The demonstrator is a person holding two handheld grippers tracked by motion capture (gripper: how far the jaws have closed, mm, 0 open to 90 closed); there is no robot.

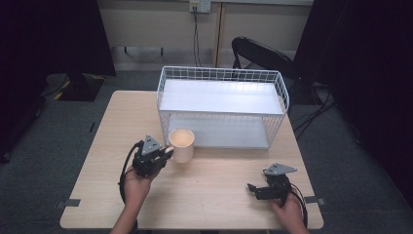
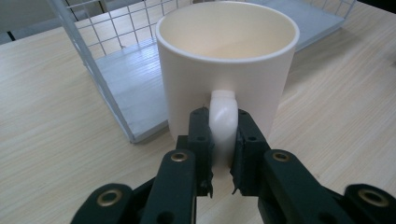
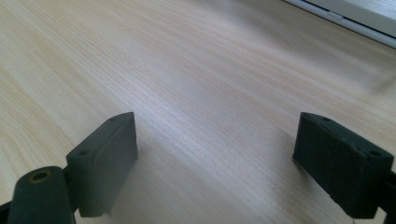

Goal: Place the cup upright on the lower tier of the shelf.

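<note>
A cream mug (image 2: 227, 60) with a plain, straight-sided body and a thick rounded rim stands upright on a pale wooden bench (image 1: 97, 161). Its small loop handle (image 2: 223, 122) faces the person. The left gripper (image 2: 222, 158) is clenched on that handle — the two black pads press it from either side. In the high view the mug (image 1: 182, 145) sits left of the bench's centre, just in front of a white wire rack (image 1: 221, 105), near its left front corner.

The mug's inside looks bare and smooth, though its floor is hard to make out. The rack has two flat white shelves, one above the other, with wire mesh along the sides and back; both shelves look bare, and the upper shelf hides the back of the lower one.

The right gripper (image 1: 265, 187) rests near the bench's front right corner, well apart from the mug, its jaws spread wide with bare wood between them (image 3: 215, 154). The person's forearms are cut off by the lower edge of the high view — the room behind the bench is dark.
</note>
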